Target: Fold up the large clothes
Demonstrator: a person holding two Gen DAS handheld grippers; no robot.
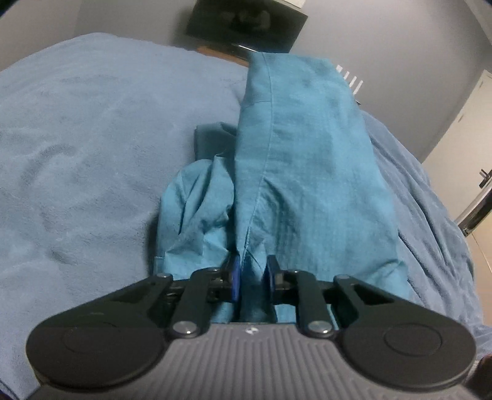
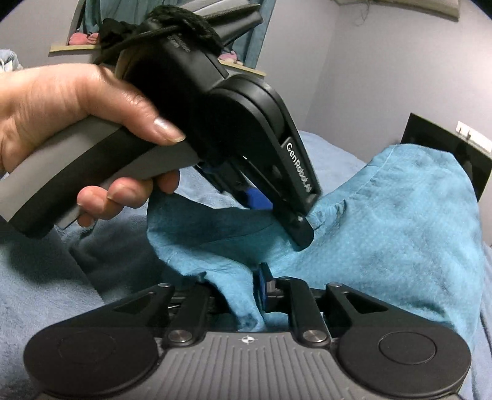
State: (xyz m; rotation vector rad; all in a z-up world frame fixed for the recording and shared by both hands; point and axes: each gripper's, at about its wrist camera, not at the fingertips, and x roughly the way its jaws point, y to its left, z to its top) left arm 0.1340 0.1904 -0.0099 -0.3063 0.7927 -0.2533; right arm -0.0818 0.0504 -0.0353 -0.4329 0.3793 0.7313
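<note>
A large teal garment (image 1: pixel 307 154) lies bunched on a blue blanket (image 1: pixel 92 138), one part rising in a tall fold. In the left wrist view my left gripper (image 1: pixel 253 275) has its blue pads (image 1: pixel 235 277) close together, pinching a seamed fold of the cloth. The right wrist view shows a person's hand (image 2: pixel 61 101) holding that left gripper (image 2: pixel 303 237), its tips pressed into the garment (image 2: pixel 399 230). My right gripper (image 2: pixel 244 280) sits just below; cloth drapes across its jaws and hides the left finger. Only the right pad (image 2: pixel 261 289) shows, against the fabric.
The blanket (image 2: pixel 46 292) covers the bed on all sides of the garment. A dark screen (image 1: pixel 246 24) stands at the far wall beyond the bed. A door with a handle (image 1: pixel 479 178) is at the right. Grey walls surround the bed.
</note>
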